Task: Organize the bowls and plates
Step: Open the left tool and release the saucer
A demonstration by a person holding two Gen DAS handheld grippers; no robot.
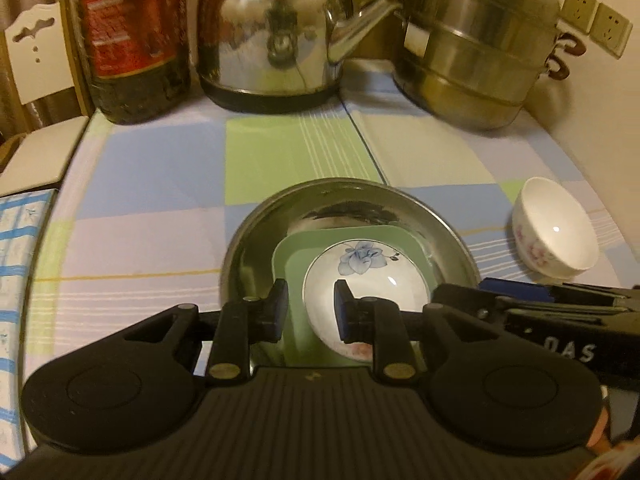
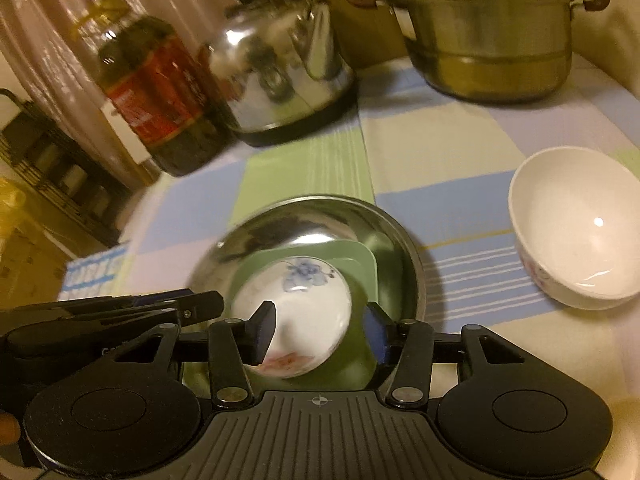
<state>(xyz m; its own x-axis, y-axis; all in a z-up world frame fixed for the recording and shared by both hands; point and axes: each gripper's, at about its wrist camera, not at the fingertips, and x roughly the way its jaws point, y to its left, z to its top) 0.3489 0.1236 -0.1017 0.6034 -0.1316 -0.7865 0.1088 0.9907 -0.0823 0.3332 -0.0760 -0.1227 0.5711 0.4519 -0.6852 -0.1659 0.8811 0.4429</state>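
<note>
At the bottom of the left wrist view, the left hand-held gripper point(image 1: 310, 306) has its jaws slightly apart, pinching nothing, hanging over the stack. In the right wrist view the right hand-held gripper point(image 2: 320, 330) stands spread wider, also empty, its pads either side of the small dish point(image 2: 294, 312) without pressing it, as far as the blur lets me judge. That dish, white with a blue flower, sits in a green square plate point(image 1: 296, 248), which sits in a steel basin point(image 1: 248, 248) on the table point(image 1: 160, 160).

Both tools crowd the same stack, nearly touching, so they could knock each other or clip the basin rim and slide it. The dish looks slick and rounded; a shallow pinch might let it slip.

At right stands a loose white bowl point(image 2: 576, 220), not yet stacked. A wide reach for it could tip it.

Beyond, in the upper frame, a bottle point(image 1: 132, 40), kettle point(image 1: 272, 36) and steamer pot point(image 1: 480, 48) stand well clear.
</note>
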